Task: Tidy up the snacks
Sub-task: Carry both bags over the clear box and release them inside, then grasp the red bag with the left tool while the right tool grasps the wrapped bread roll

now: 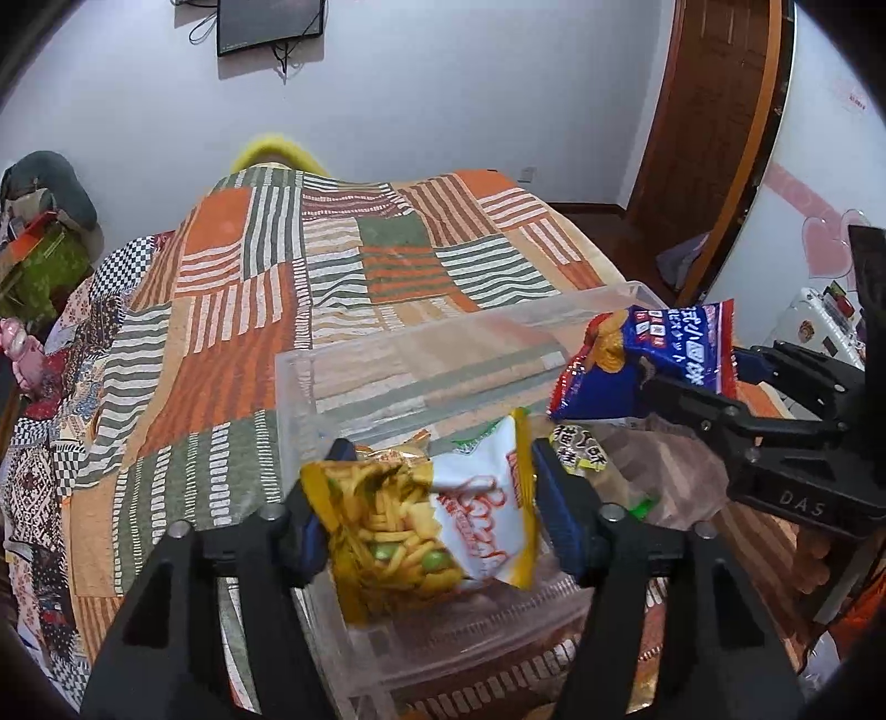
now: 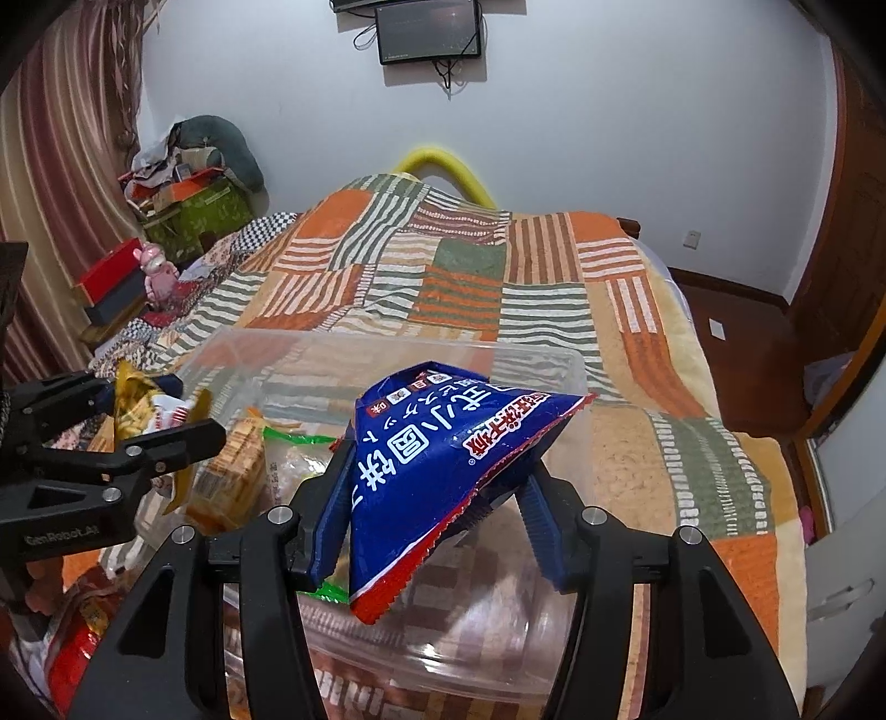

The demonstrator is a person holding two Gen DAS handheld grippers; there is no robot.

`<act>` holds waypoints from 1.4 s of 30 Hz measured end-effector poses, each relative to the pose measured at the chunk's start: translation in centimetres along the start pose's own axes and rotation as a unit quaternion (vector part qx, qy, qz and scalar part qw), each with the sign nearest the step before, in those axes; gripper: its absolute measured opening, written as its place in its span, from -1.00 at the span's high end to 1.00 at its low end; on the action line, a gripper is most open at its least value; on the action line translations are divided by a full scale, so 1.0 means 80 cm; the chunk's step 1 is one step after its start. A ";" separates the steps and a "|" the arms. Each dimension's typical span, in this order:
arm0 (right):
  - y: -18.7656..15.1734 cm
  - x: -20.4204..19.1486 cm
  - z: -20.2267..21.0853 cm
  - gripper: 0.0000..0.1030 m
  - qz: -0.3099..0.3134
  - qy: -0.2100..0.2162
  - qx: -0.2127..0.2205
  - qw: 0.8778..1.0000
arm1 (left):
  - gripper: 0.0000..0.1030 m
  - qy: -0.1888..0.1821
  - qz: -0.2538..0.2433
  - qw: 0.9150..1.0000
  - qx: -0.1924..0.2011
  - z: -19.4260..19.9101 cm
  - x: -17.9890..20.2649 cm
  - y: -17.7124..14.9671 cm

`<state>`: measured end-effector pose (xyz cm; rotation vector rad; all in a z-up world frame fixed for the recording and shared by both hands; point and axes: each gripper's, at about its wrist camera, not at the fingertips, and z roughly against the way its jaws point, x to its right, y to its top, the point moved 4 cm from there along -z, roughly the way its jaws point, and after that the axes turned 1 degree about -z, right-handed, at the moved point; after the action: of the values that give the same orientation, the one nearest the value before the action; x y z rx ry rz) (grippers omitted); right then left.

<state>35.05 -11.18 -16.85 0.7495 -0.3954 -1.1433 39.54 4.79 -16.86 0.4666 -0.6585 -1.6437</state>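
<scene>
A clear rectangular plastic storage bin [image 1: 421,354] sits on the near end of a bed spread with an orange, green and cream striped patchwork blanket [image 1: 266,310]. Both hand-held grippers hang over the bin's open top, each angled downward.

The left gripper [image 1: 437,487], black with blue finger pads, has a yellow-and-white snack packet printed with noodle sticks and green peas [image 1: 426,515] between its fingers. The left pad touches the packet's yellow edge, while the right pad [image 1: 559,515] stands just clear of the white side, so the grasp looks released and the packet, slightly blurred, hangs above the bin's near left corner.

The right gripper [image 2: 437,498] is clenched on a blue foil snack bag with red serrated edges and white lettering [image 2: 437,459]; both blue pads press into its crumpled lower part. The bag tilts up and to the right over the middle of the bin, not touching the floor of it.

Inside the bin, toward its left side, lie an orange cracker packet [image 2: 232,476] and a clear packet with a green strip [image 2: 299,459]. A red snack wrapper [image 2: 83,642] lies on the blanket outside the bin's near left wall.

On the far white wall hangs a dark flat screen [image 2: 426,27], and a brown wooden door [image 1: 714,111] stands at the right.
</scene>
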 end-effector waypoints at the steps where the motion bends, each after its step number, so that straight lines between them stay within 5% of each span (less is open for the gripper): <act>1: 0.000 -0.001 -0.001 -0.03 0.002 0.001 -0.003 1.000 | -0.38 0.001 -0.001 1.000 0.004 0.003 0.001 0.001; 7: -0.002 -0.001 0.010 -0.35 0.009 -0.002 -0.002 1.000 | -0.63 0.009 -0.013 0.999 0.031 0.031 0.007 0.008; 20: -0.010 -0.012 0.091 -0.51 0.025 -0.007 0.044 0.999 | -0.83 0.026 -0.009 0.998 0.061 0.129 0.010 -0.021; 30: -0.050 -0.018 0.134 -0.56 0.034 -0.010 0.054 0.998 | -0.85 0.022 -0.007 0.999 0.034 0.163 0.030 -0.091; 42: -0.119 -0.012 0.110 -0.56 -0.005 0.005 -0.013 1.000 | -0.85 -0.011 0.040 0.999 -0.022 0.136 0.043 -0.162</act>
<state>22.69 -15.25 -17.37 0.7344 -0.3679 -1.1511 22.29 4.35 -16.88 0.3866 -0.6479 -1.5855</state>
